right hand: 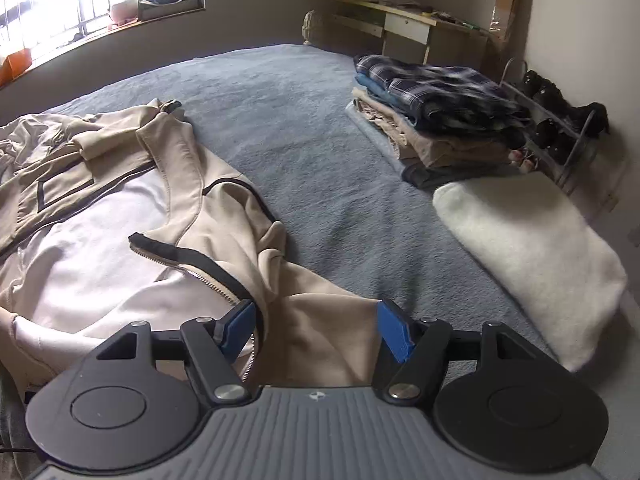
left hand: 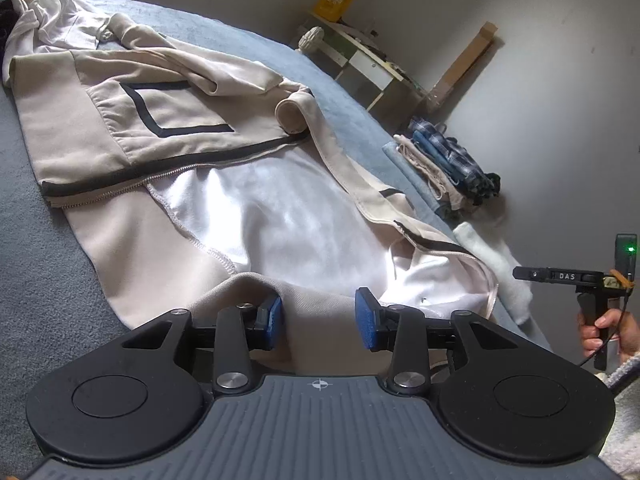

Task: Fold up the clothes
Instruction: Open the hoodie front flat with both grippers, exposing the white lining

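Two views, entered in turn.

Left wrist view: one beige zip jacket lay spread open on a grey-blue bed cover, its white lining facing up in the middle. The left front panel, with a black-outlined pocket and black zip tape, lay flat at far left; a sleeve was folded across it, cuff near the centre. The right front panel lay crumpled at right. The left tool was open, blue pads apart, with beige hem fabric beneath the gap and nothing pinched. At far right stood a stack of folded clothes, plaid on top, with a white folded blanket nearer. At the right edge a hand gripped the handle of the other device. A desk stood against the far wall.

Right wrist view: the same jacket occupied the left half of the bed cover. The right tool stood wide open over the near beige hem; its left pad sat just beside the zip edge, gripping nothing. The stack of folded clothes lay far right, the white blanket near right, well apart from the jacket. A shoe rack stood beyond the stack; a barred window at far left.
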Tool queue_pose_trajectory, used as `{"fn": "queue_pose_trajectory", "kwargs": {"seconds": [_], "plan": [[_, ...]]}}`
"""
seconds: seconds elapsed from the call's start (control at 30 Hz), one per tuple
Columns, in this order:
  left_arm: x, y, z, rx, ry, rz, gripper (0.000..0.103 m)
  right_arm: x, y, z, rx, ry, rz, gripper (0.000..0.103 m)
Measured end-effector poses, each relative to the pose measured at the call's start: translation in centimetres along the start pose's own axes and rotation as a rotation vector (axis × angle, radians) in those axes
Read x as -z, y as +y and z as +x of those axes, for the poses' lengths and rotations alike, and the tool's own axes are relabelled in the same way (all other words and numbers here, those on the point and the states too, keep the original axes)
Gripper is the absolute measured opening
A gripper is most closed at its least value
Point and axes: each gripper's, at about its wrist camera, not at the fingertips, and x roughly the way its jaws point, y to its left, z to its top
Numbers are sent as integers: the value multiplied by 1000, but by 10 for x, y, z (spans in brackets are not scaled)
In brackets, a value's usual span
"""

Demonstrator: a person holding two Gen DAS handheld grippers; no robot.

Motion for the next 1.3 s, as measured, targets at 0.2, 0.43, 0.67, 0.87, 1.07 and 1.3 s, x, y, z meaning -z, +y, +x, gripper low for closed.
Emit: {"fn": "queue_pose_trajectory", "kwargs": {"seconds": [0.2, 0.43, 0.67, 0.87, 1.07, 1.3], "plan": [[17, -6, -7, 8, 165, 158, 43, -35, 32, 25, -79, -67, -63, 75], [9, -4, -39, -87, 189, 232, 45, -79, 136, 123, -164, -23, -290, 88], [-33, 7, -46, -173, 97, 224, 48, -82, 191, 206, -45, 75, -482, 89], [-84, -1, 25, -240, 3, 354, 51, -55, 177, 198, 135, 27, -672, 69], [-115, -29, 130, -358, -65, 575, 51, -54, 134, 195, 277, -57, -657, 33], [-111, -74, 236, -491, -109, 899, 52, -79, 91, 161, 125, -155, -378, 12]]}}
